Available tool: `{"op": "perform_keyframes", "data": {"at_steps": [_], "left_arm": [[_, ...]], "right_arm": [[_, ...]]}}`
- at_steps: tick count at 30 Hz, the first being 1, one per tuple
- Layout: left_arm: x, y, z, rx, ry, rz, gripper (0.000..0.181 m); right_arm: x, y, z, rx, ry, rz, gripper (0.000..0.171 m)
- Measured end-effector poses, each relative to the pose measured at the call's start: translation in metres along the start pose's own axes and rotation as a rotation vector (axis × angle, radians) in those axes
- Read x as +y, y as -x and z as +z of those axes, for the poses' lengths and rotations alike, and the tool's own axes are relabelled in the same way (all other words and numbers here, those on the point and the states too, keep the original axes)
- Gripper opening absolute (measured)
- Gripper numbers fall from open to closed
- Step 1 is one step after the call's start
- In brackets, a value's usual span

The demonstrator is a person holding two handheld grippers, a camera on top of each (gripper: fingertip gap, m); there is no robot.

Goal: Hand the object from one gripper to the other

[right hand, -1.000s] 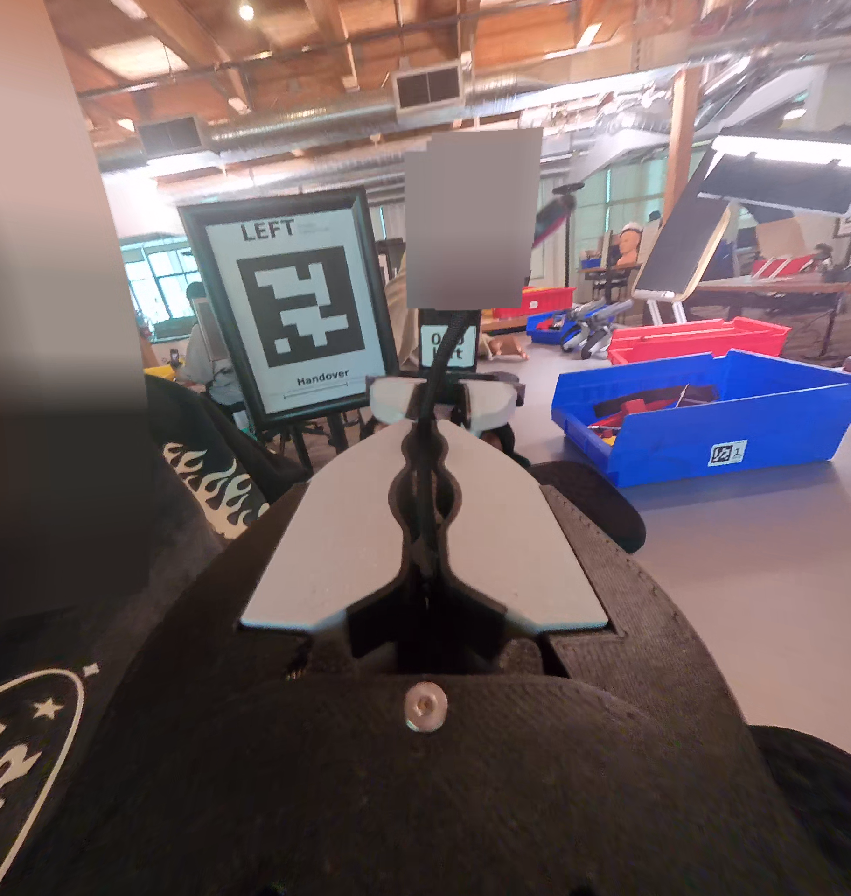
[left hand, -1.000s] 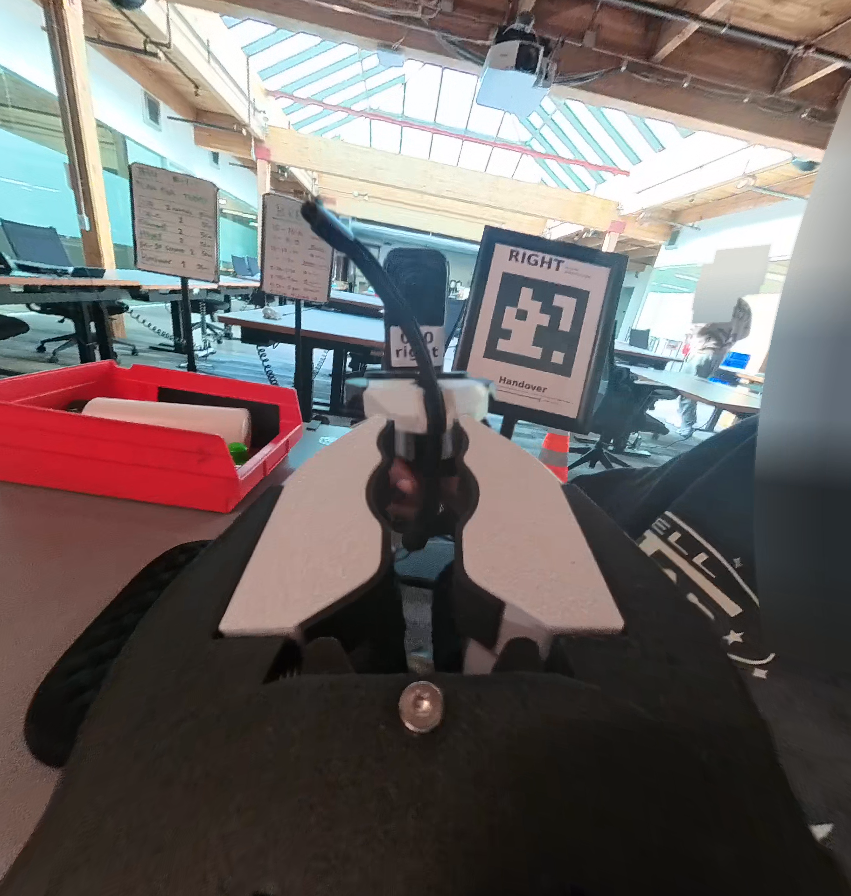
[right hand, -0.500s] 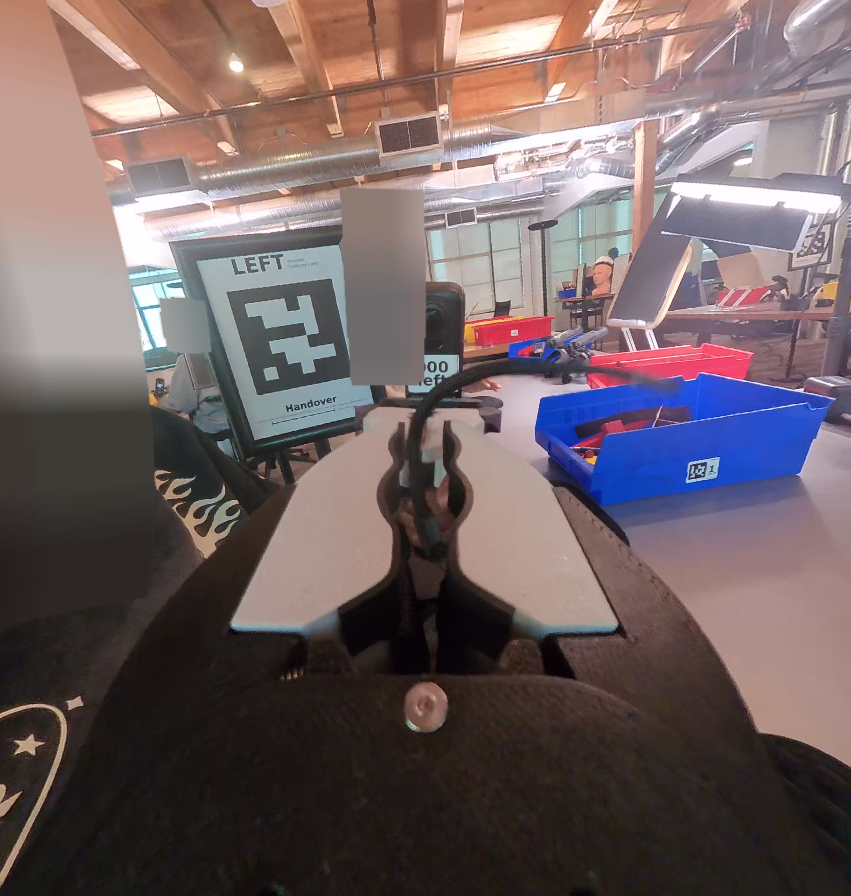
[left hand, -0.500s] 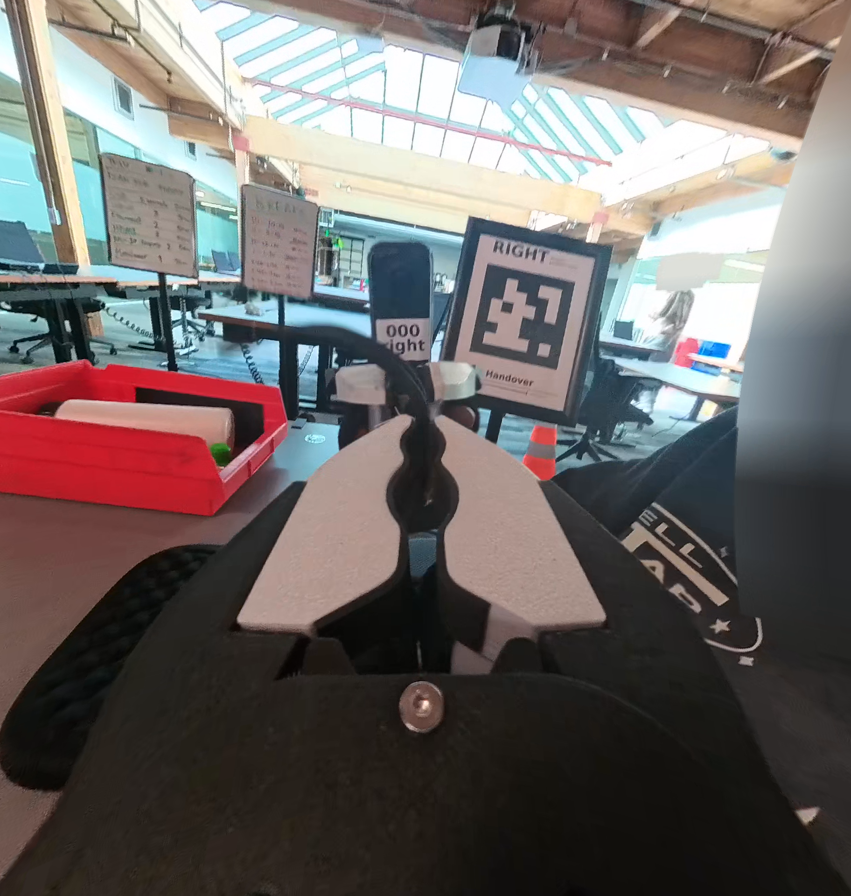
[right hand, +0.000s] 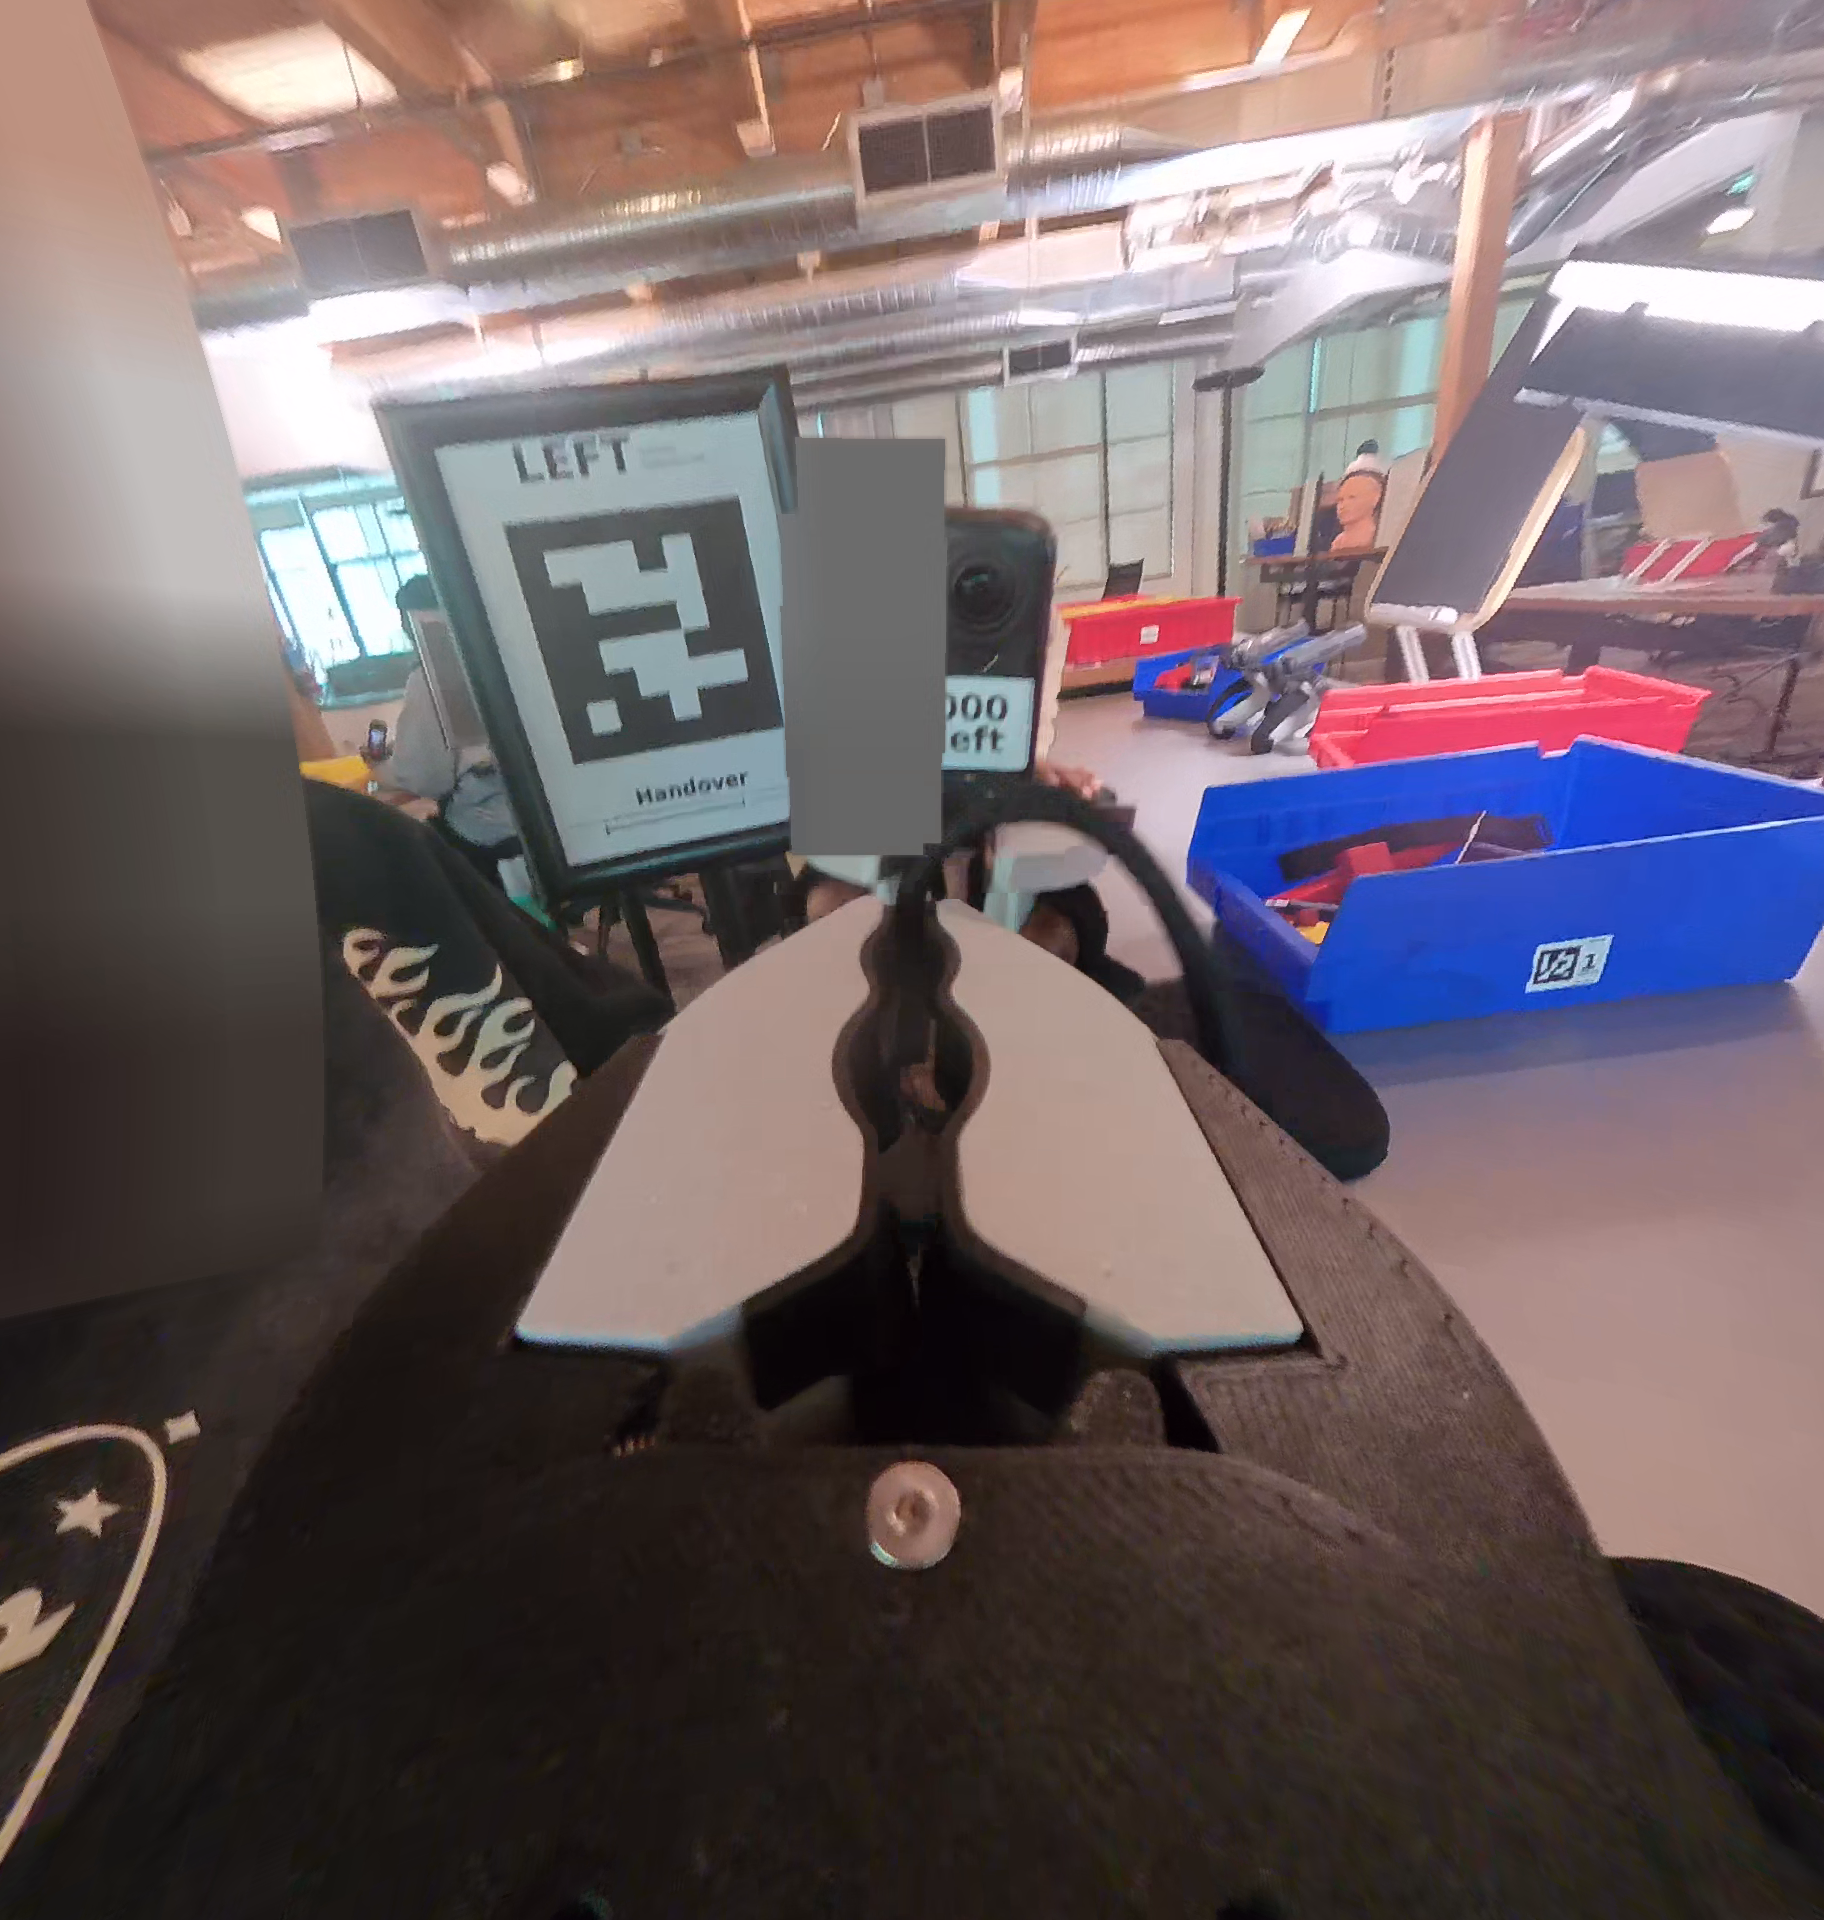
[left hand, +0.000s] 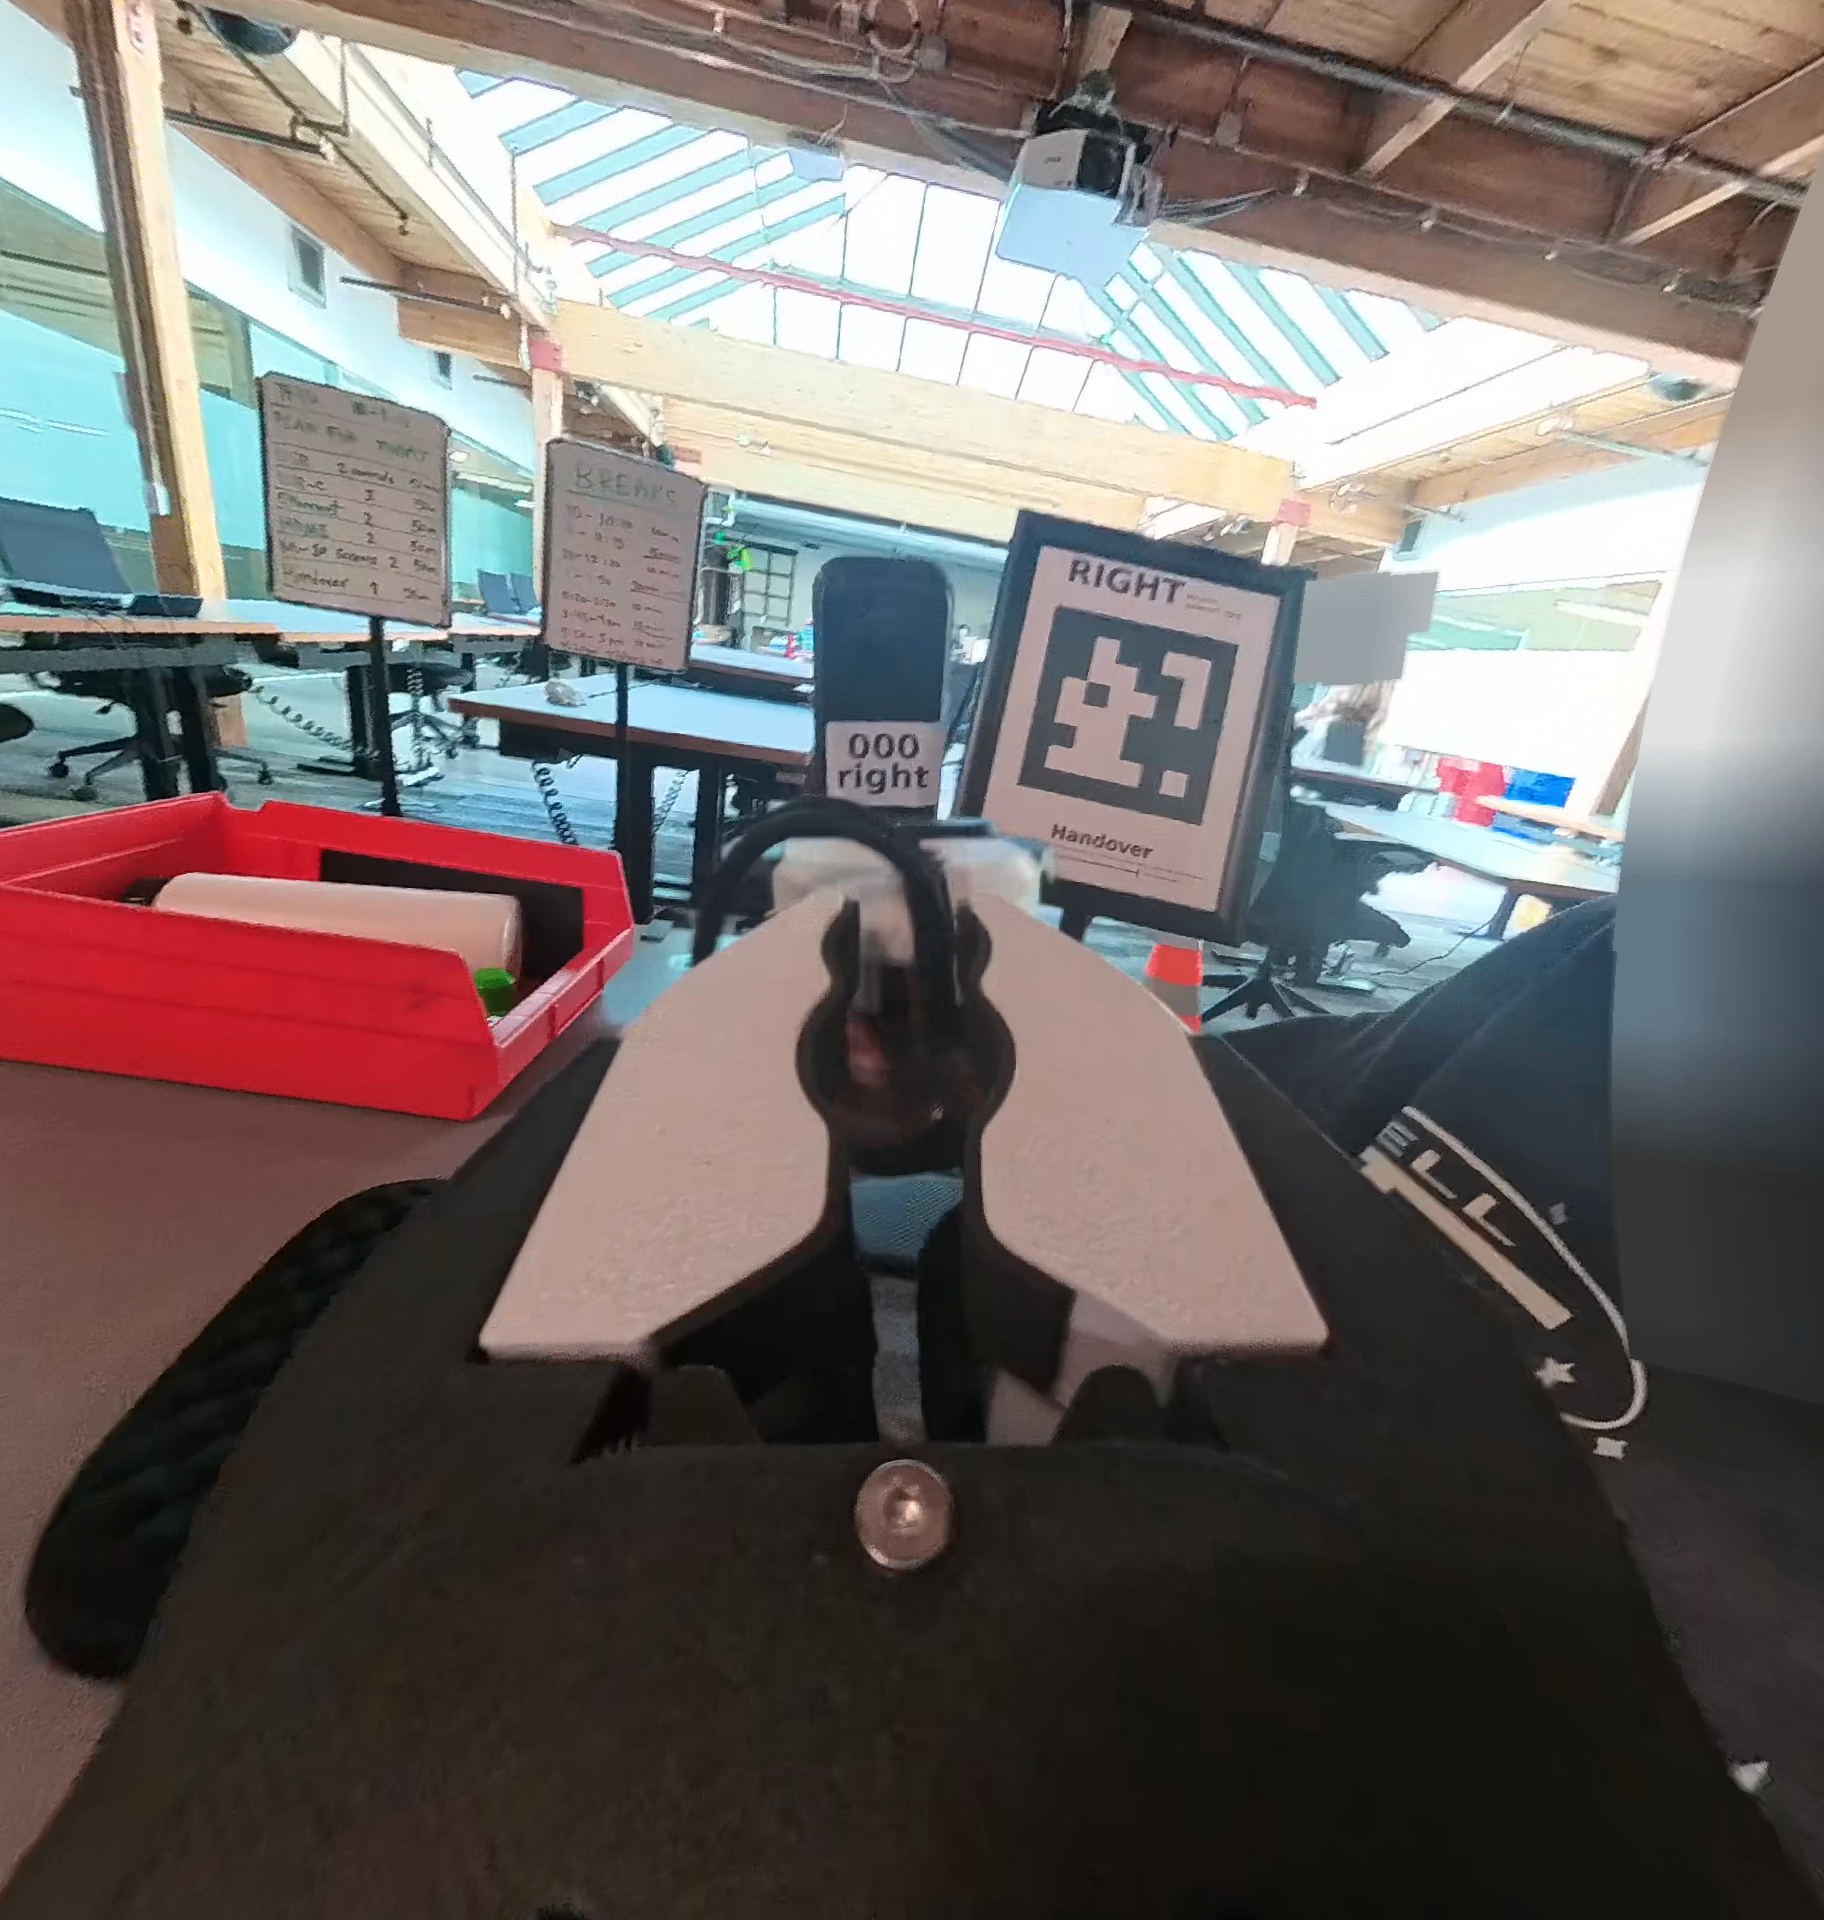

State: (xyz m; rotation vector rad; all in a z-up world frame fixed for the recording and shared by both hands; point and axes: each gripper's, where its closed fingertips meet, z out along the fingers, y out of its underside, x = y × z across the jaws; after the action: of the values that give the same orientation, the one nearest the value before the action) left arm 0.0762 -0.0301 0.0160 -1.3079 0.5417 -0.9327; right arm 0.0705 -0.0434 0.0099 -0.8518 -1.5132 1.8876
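The two grippers are meeting nose to nose above the bench (right hand: 1614,1195), with a black cable (right hand: 1147,883) running between them. In the right wrist view, the right gripper (right hand: 913,925) is showing its fingers (right hand: 742,1122) drawn nearly together, with the cable pinched in the thin slot at their tips and arching away to the right and down. In the left wrist view, the left gripper (left hand: 903,925) is showing fingers (left hand: 700,1122) standing slightly apart, a clear gap between them; the cable (left hand: 918,914) is passing through that gap near the tips, but whether they are actually pressing on it cannot be told. So the hold seems to be sitting with the right side, though which way the handover is going is not certain.

To do this step well, the side that is taking over should be clamping firmly on the cable before the other lets go, and both grippers should be staying level and steady. Because the cable is limp, the loose end will be swinging; gripping close to the other fingers is limiting that. A red bin (left hand: 264,997) and a blue bin (right hand: 1510,914) are sitting well apart from the exchange.
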Motion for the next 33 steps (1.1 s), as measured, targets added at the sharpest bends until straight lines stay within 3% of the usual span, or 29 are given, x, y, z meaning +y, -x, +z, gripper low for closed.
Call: {"op": "perform_keyframes", "data": {"at_steps": [7, 11, 17, 21, 24, 26, 28, 33], "left_arm": [[0.016, 0.005, 0.009, -0.054, 0.089, 0.036, 0.020], [0.017, 0.003, 0.011, -0.046, 0.090, 0.032, 0.008], [0.002, 0.002, 0.004, 0.006, -0.014, -0.095, 0.007], [-0.006, 0.004, -0.002, 0.036, -0.069, -0.193, 0.008], [-0.001, 0.008, -0.001, 0.024, -0.033, -0.222, 0.007], [0.004, 0.008, 0.001, 0.022, -0.006, -0.233, 0.008], [0.010, 0.008, 0.003, 0.024, 0.024, -0.243, 0.007], [0.017, 0.007, 0.004, 0.017, 0.076, -0.241, 0.007]], "right_arm": [[-0.015, -0.008, -0.007, 0.063, -0.092, -0.014, 0.005], [-0.013, -0.007, -0.005, 0.068, -0.080, -0.021, 0.005], [-0.017, -0.006, -0.014, 0.096, -0.073, -0.157, 0.019], [-0.014, -0.010, -0.019, 0.267, 0.029, -0.691, 0.023], [-0.018, -0.007, -0.023, 0.508, 0.102, -1.347, 0.018], [-0.008, -0.006, -0.020, 0.580, 0.239, -1.726, 0.016], [-0.001, -0.016, -0.019, 0.644, 0.380, -1.896, 0.022], [-0.001, -0.009, -0.015, 0.677, 0.349, -2.093, 0.029]]}}
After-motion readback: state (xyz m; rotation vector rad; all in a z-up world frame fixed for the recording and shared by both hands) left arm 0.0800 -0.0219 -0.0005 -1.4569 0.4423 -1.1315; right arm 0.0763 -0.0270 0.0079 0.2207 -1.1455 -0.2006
